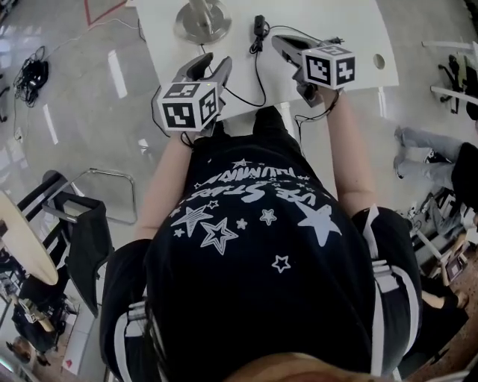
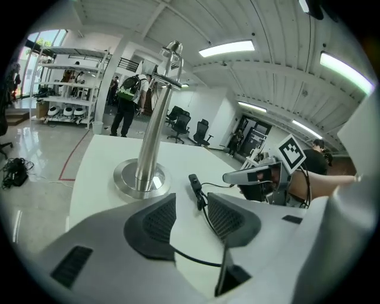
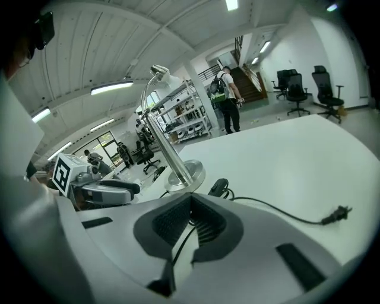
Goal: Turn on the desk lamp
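The desk lamp's round metal base (image 1: 202, 20) stands at the far side of the white table (image 1: 358, 22), its pole (image 2: 155, 119) rising from the base (image 2: 135, 180). Its black inline switch (image 1: 259, 27) (image 2: 194, 184) (image 3: 218, 187) lies on the cord just right of the base. My left gripper (image 1: 215, 60) (image 2: 189, 217) is open over the near table edge, aimed at the switch, with only the cord on the table showing between its pads. My right gripper (image 1: 278, 39) (image 3: 191, 205) is shut, tips touching, just right of the switch; the cord shows beneath it.
The cord's plug (image 3: 337, 212) (image 1: 336, 39) lies loose on the table to the right. A cable hole (image 1: 379, 61) is near the right edge. Tangled cables (image 1: 30, 74) lie on the floor at left; a chair (image 1: 82, 224) stands beside me.
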